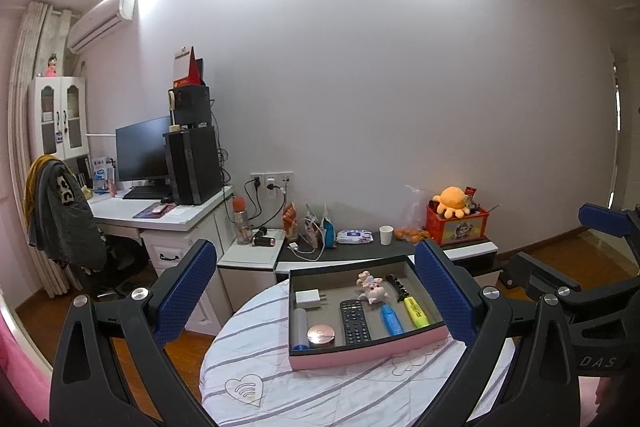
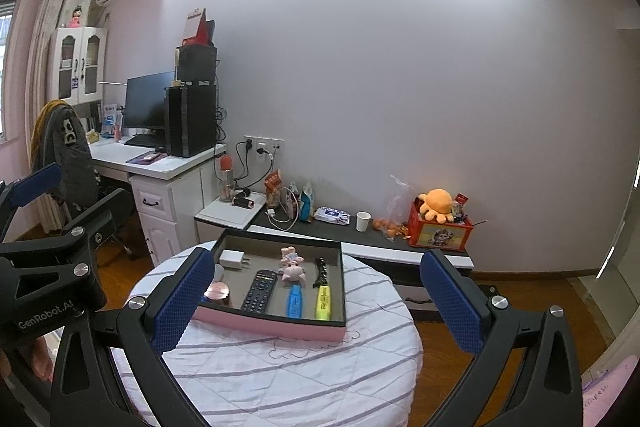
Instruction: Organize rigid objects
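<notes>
A pink-walled tray (image 1: 368, 351) (image 2: 272, 325) sits on a round table with a striped white cloth (image 1: 320, 395) (image 2: 280, 371). Inside lie a white charger (image 1: 308, 297) (image 2: 231, 259), a black remote (image 1: 355, 321) (image 2: 259, 290), a blue marker (image 1: 391, 319) (image 2: 294, 301), a yellow highlighter (image 1: 416, 311) (image 2: 323, 303), a pink plush toy (image 1: 372, 289) (image 2: 292, 265), a black hair clip (image 1: 396, 285) (image 2: 321, 270), a round pink compact (image 1: 321, 335) (image 2: 217, 293) and a pale blue tube (image 1: 300, 327). My left gripper (image 1: 316, 299) and right gripper (image 2: 316, 307) both hover open above the table, holding nothing.
Behind the table runs a low dark cabinet (image 1: 360, 247) (image 2: 360, 239) with cables, a wipes pack, a paper cup (image 1: 385, 235) and a red box with an orange plush (image 1: 456, 223). A white desk (image 1: 168, 215) with monitor, computer tower and draped chair stands left. Wooden floor surrounds the table.
</notes>
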Available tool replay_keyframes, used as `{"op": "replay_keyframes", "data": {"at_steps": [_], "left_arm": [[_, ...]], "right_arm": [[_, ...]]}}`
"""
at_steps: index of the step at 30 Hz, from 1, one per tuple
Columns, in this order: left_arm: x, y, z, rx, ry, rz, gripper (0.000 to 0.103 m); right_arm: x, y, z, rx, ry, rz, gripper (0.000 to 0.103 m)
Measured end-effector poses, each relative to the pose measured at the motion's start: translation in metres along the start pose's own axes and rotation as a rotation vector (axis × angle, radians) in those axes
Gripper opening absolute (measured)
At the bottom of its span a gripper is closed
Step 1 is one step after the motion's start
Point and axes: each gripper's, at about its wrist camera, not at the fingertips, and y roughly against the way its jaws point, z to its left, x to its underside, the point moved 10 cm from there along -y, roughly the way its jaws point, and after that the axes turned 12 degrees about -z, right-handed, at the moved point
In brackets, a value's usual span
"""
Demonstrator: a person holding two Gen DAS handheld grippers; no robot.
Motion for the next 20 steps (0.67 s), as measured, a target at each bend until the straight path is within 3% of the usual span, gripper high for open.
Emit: {"op": "replay_keyframes", "data": {"at_steps": [20], "left_arm": [[-0.0033, 0.0017, -0.0017, -0.008, -0.005, -0.003, 0.101]], "right_arm": [[-0.0007, -0.0011, -0.0031, 0.002, -0.006, -0.003, 0.103]]}}
